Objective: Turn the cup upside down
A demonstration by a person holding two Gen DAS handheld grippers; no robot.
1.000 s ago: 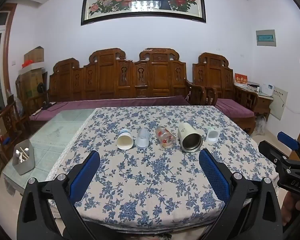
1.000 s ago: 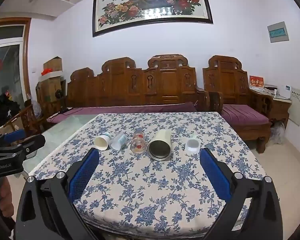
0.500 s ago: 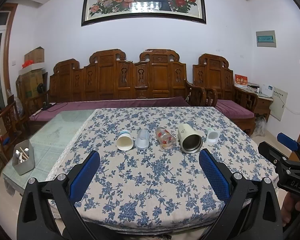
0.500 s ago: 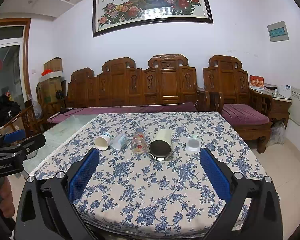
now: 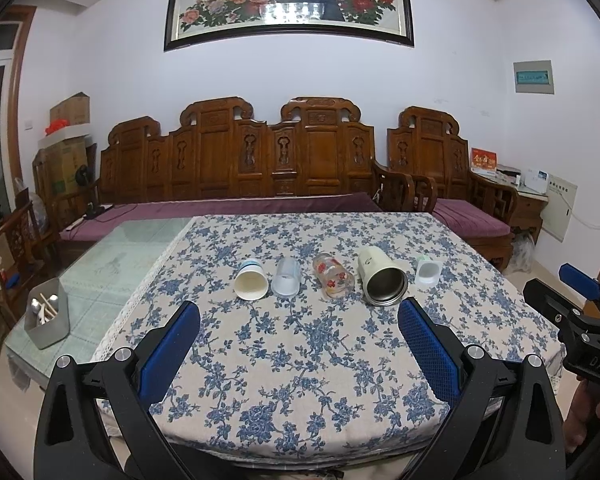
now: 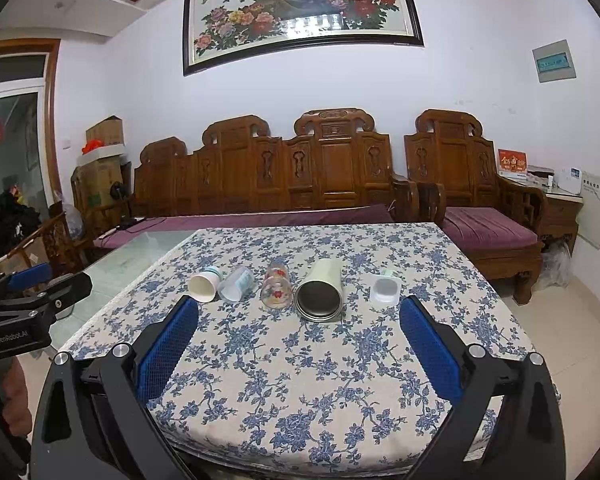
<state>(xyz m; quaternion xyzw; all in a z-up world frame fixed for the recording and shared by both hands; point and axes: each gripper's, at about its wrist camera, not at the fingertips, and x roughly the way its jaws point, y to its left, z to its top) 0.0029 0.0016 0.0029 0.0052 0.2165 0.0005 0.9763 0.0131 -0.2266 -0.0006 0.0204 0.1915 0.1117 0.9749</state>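
Several cups lie on their sides in a row on the blue-flowered tablecloth: a white paper cup, a clear plastic cup, a red-flowered glass, a cream steel-lined mug and a small white cup. The right wrist view shows the same row: paper cup, plastic cup, glass, mug, small cup. My left gripper is open and empty, short of the row. My right gripper is open and empty, also short of it.
A grey holder with utensils stands on the bare glass part of the table at the left. Carved wooden benches with purple cushions stand behind the table. The other gripper shows at each view's edge.
Both grippers have shifted very slightly; the cups sit in nearly the same place in view. Nothing was taken hold of.
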